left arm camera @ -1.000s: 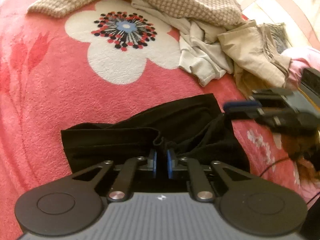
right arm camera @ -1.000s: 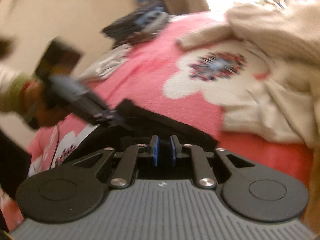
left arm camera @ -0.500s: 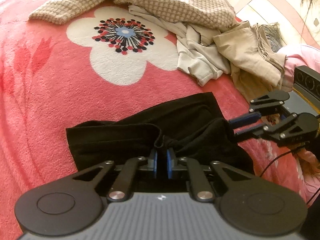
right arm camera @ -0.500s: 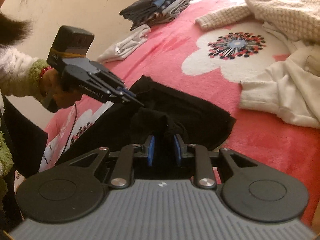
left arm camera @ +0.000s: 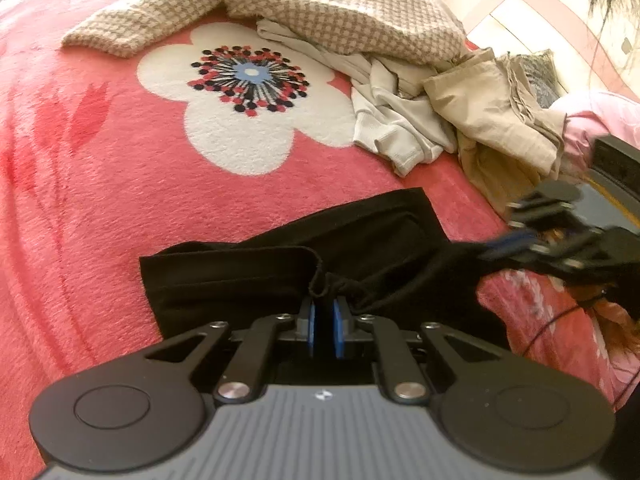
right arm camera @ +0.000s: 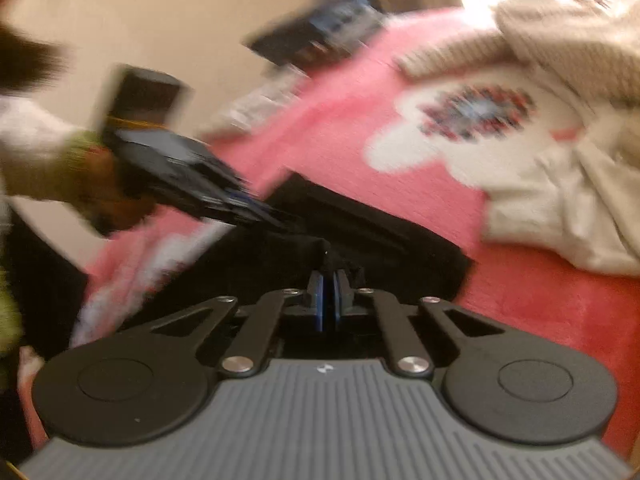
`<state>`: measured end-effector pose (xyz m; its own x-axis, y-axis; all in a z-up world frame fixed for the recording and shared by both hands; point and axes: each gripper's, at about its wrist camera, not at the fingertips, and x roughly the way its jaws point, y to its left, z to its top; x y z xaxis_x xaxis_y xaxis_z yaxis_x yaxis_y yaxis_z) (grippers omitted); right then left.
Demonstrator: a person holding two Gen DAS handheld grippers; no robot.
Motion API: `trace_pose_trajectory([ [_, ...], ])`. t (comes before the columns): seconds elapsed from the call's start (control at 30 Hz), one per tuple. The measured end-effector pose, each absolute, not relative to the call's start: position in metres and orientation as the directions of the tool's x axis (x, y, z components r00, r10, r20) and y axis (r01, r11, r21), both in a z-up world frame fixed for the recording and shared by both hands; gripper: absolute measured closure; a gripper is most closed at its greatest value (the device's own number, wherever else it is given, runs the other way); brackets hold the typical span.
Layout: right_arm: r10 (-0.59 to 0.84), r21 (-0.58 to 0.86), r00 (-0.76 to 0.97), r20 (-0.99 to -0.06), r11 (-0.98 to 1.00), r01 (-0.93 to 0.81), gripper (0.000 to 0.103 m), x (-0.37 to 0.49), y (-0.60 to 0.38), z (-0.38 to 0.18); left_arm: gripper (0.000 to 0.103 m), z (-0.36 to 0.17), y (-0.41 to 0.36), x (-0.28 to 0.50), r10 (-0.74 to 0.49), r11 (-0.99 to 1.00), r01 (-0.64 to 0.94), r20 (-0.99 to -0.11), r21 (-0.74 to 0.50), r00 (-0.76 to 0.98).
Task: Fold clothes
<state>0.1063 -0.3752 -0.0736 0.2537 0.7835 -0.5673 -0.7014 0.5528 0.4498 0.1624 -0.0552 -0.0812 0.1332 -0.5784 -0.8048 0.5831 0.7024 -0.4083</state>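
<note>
Both tools apparently pinching black garment [left arm camera: 360,248] edge

Black tongs [left arm camera: 324,322], blue pads [left arm camera: 311,326], green cuff [right arm camera: 82,152]

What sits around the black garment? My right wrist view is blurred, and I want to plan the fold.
Observer: The left wrist view shows a checked sweater topping a loose, unfolded pile beyond it.
Operator: Anything I can't see at all?
Observer: A tan garment lies crumpled at that pile's right end, apart from the black garment.
Operator: And the left gripper?
Observer: Its fingers are closed on a bunched edge of the black garment.
</note>
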Motion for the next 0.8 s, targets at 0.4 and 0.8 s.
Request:
trace_pose_trajectory([
  [0.4,0.776,0.411,0.307,-0.552,0.573,-0.709,0.101,0.095,-0.386,-0.059,0.093,-0.082,-0.033,0.184,-0.671,0.718,0.376,-0.727,-0.586,0.147],
  [0.8,0.762,0.423,0.12,-0.636,0.475,-0.772,0.097,0.084,-0.361,-0.067,0.093,-0.081,-0.027,0.166,-0.629,0.717,0.476,-0.767,-0.508,0.129],
])
